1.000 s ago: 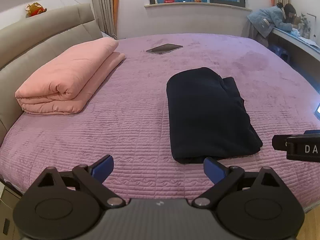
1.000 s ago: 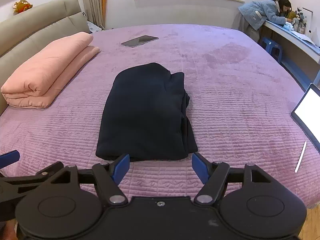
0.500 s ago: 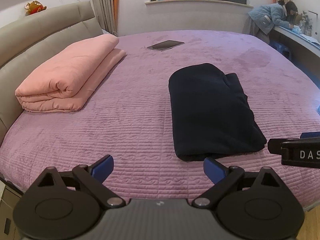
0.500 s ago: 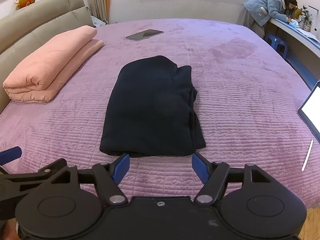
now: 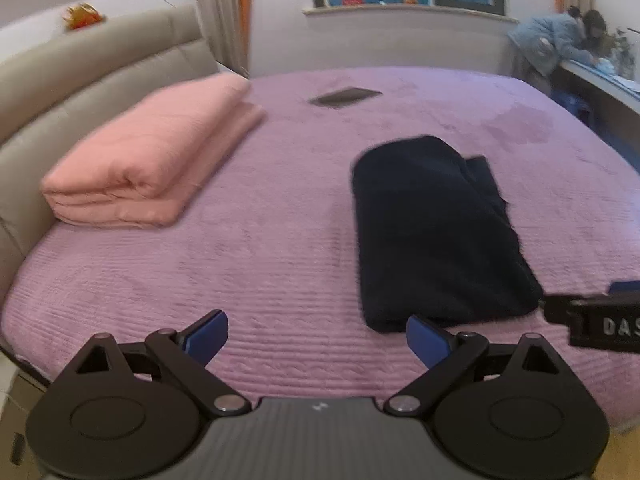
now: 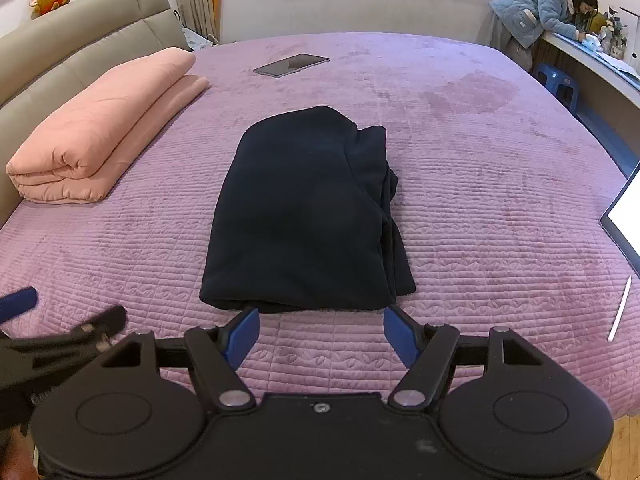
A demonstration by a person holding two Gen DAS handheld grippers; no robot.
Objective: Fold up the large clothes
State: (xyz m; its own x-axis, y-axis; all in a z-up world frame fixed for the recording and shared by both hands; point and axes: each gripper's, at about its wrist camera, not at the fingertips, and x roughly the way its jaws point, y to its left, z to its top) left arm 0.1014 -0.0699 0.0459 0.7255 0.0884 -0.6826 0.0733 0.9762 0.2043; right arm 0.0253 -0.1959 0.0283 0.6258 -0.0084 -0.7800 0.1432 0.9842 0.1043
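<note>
A dark navy garment (image 6: 308,216) lies folded into a long rectangle on the purple quilted bed (image 6: 500,208); in the left wrist view the same garment (image 5: 436,232) sits to the right. My right gripper (image 6: 320,334) hovers just short of its near edge, open, nothing between the blue pads. Off to the left of the garment's near corner my left gripper (image 5: 316,336) is open and empty over bare quilt. Part of the right gripper shows at the right edge of the left wrist view, and part of the left gripper at the lower left of the right wrist view.
A folded pink quilt (image 6: 100,128) lies along the beige headboard (image 6: 80,36) on the left. A dark tablet (image 6: 292,65) rests far back on the bed; a lit tablet (image 6: 624,212) and white stylus (image 6: 619,308) lie at the right edge. A person (image 6: 540,12) leans over a desk.
Both views have tilted down slightly, so the garment sits a little farther from the fingertips. The garment itself has not moved, and both grippers stayed open.
</note>
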